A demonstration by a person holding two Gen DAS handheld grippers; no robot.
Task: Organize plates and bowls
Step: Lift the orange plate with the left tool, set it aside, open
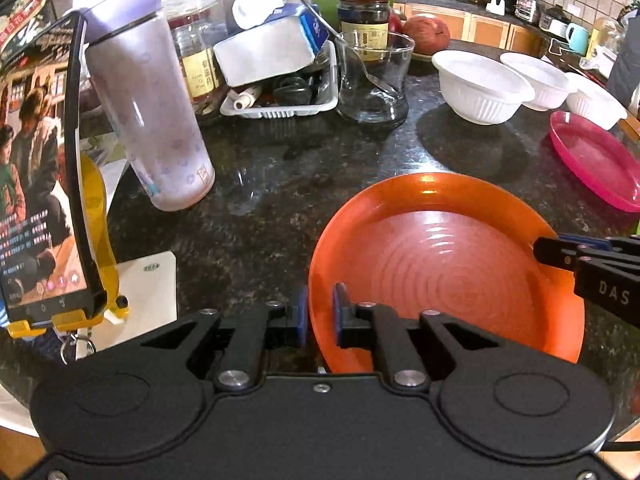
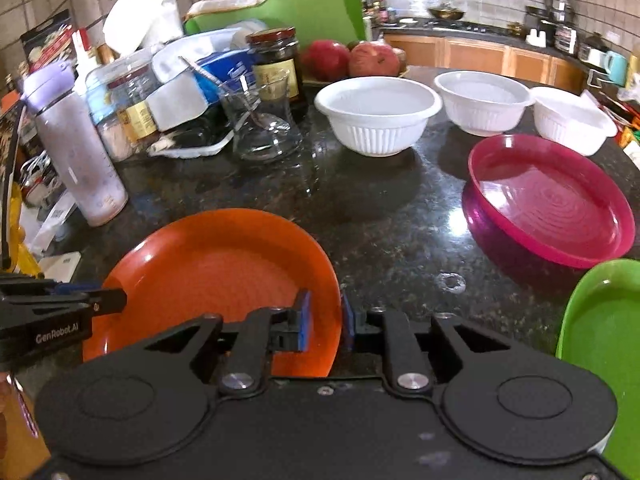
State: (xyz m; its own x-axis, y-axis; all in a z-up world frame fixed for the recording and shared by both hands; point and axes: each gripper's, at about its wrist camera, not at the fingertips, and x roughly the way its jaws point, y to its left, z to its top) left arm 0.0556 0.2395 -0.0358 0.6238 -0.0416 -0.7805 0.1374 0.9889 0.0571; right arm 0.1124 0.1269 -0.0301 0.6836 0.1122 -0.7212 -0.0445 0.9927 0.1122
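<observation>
My left gripper (image 1: 320, 316) and right gripper (image 2: 325, 322) each straddle the orange plate's (image 1: 440, 264) rim, jaws narrow, at its 7 and 5 o'clock. It sits on the counter (image 2: 380, 216). Printing reads "DAS" and "GenRobot.AI".

Green plate (image 2: 604, 344) right of the pink plate (image 2: 552, 200) is cut off by the frame edge; jar (image 2: 276, 68) label print is unreadable.
</observation>
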